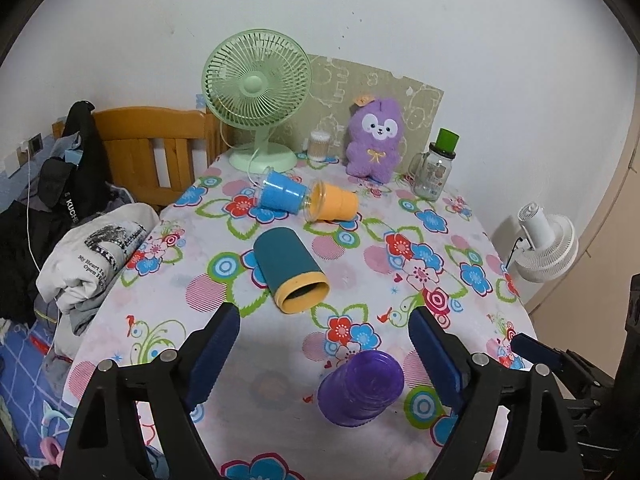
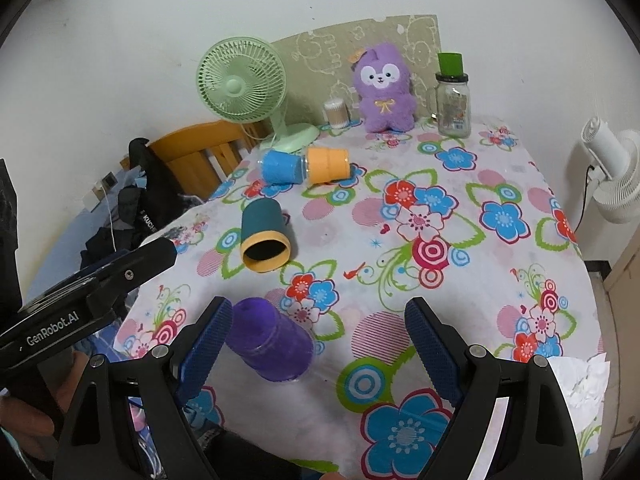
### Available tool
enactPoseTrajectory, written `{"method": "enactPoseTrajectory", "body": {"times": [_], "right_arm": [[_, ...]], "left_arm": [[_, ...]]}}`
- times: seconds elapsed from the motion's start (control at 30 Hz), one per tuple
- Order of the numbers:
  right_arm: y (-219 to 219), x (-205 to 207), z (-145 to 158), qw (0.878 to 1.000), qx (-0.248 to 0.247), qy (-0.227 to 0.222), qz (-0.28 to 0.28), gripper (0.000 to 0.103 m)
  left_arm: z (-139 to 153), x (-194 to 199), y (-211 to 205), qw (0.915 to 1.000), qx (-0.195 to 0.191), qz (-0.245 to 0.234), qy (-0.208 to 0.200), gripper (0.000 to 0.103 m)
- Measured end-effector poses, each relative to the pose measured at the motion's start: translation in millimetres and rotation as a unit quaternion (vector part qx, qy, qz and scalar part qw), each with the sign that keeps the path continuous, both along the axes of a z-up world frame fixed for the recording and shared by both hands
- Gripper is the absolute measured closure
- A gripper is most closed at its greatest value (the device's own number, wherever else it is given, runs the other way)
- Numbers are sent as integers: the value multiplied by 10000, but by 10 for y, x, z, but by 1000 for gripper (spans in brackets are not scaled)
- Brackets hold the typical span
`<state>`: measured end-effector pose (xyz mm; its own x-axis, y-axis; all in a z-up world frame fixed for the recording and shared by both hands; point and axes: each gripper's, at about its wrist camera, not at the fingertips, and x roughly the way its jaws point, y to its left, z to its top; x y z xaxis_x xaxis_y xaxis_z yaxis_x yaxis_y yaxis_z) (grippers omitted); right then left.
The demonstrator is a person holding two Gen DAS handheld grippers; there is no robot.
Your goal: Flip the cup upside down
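Cups on the tabletop [image 2: 500, 184]: four, namely one purple cup [image 2: 270, 346], one teal cup [image 2: 262, 236] with a yellow rim, one blue cup [image 2: 282, 166] and one orange cup [image 2: 328, 166]. Fans: two, one green fan [image 2: 242, 84] on the tabletop and one white fan [image 2: 610, 170] beside it. Plush toys: one, a purple plush [image 2: 384, 88]. Glass jars: one, a jar [image 2: 453, 98] with a green cap. Cotton swab containers: one, a swab container [image 2: 335, 112]. Wooden chairs: one chair [image 2: 200, 152]. Grippers: two, left gripper [image 1: 324, 344] and right gripper [image 2: 318, 332], each with two blue fingers [image 2: 208, 344].
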<state>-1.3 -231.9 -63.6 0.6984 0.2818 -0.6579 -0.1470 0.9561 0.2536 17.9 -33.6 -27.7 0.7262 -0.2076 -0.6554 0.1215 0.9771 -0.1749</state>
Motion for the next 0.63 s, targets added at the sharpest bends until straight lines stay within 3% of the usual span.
{"method": "enactPoseTrajectory", "body": {"times": [0.63], "right_arm": [[41,-18,-19,10000,-17,39,18,13]], "left_arm": [[15,-63,15,9999,67,38,-105,14]]}}
